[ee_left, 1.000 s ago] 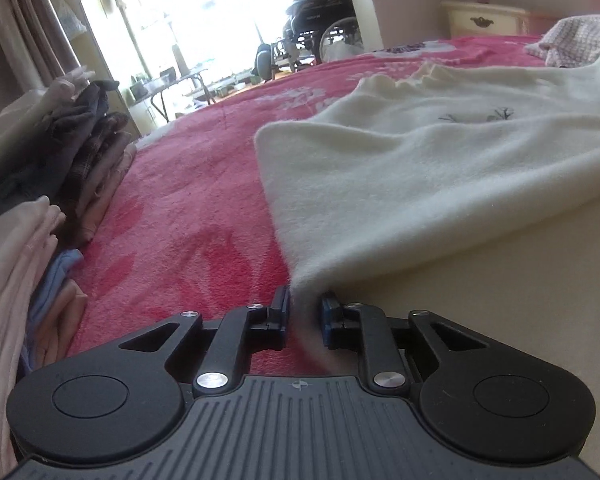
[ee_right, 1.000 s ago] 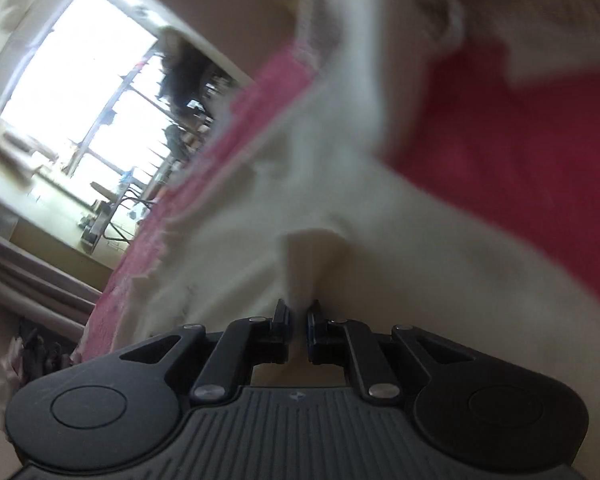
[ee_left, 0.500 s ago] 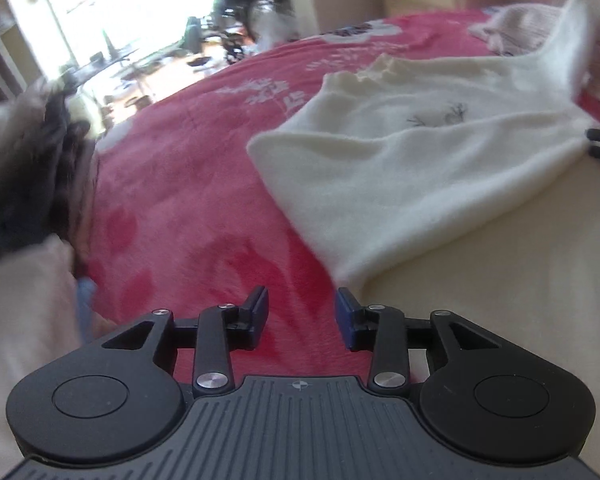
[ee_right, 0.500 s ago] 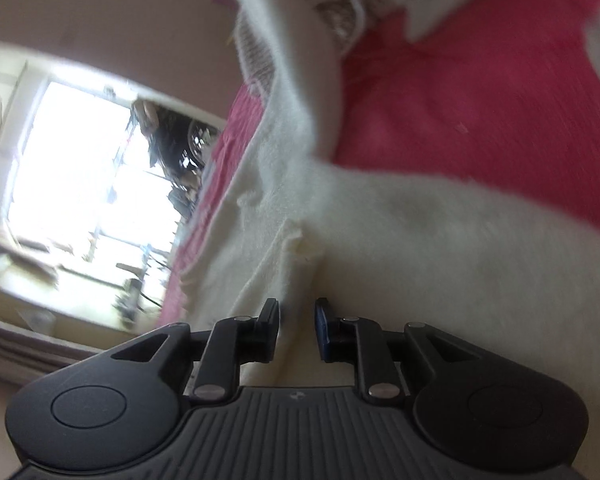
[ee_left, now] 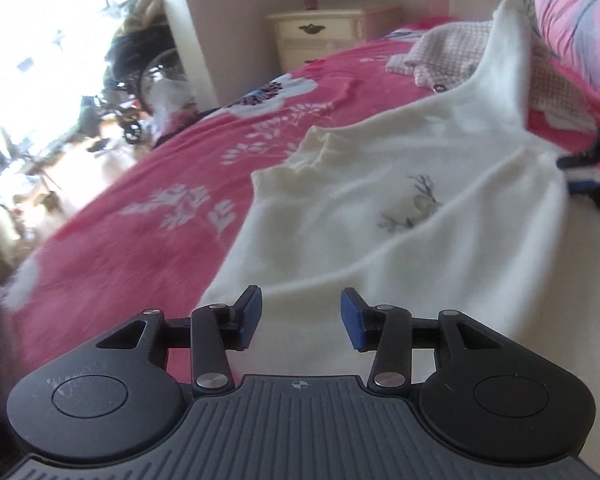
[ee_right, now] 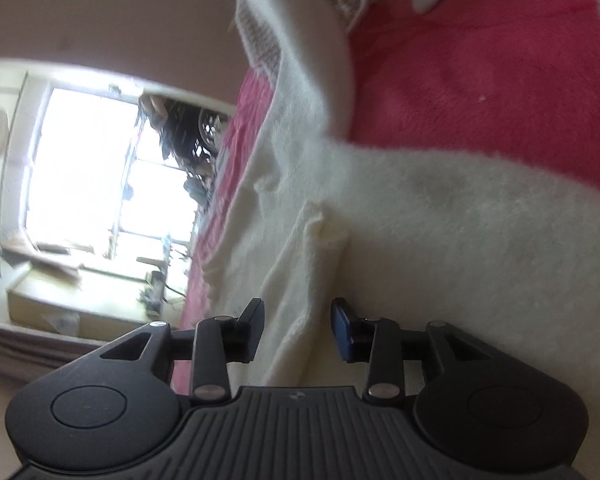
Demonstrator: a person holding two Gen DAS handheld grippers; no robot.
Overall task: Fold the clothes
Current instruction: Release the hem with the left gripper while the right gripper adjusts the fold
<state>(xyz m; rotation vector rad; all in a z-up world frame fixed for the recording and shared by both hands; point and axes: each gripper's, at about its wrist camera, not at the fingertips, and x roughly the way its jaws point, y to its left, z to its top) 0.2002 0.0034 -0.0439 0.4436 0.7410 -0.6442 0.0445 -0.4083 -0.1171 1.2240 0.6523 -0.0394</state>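
Grippers (ee_left: 300,317) (ee_right: 298,330) agape over white sweater (ee_left: 400,216)

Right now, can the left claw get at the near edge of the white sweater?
Probably yes. The left claw is open, and the white sweater lies flat on the pink bedspread with its near edge right by the fingertips; nothing lies between them.

My left gripper (ee_left: 300,316) is matt black plastic with bright metal pins. The white sweater (ee_left: 400,208) looks soft and fuzzy, the red blanket (ee_left: 140,240) plush. The nightstand (ee_left: 332,32) is smooth, cream-painted wood.
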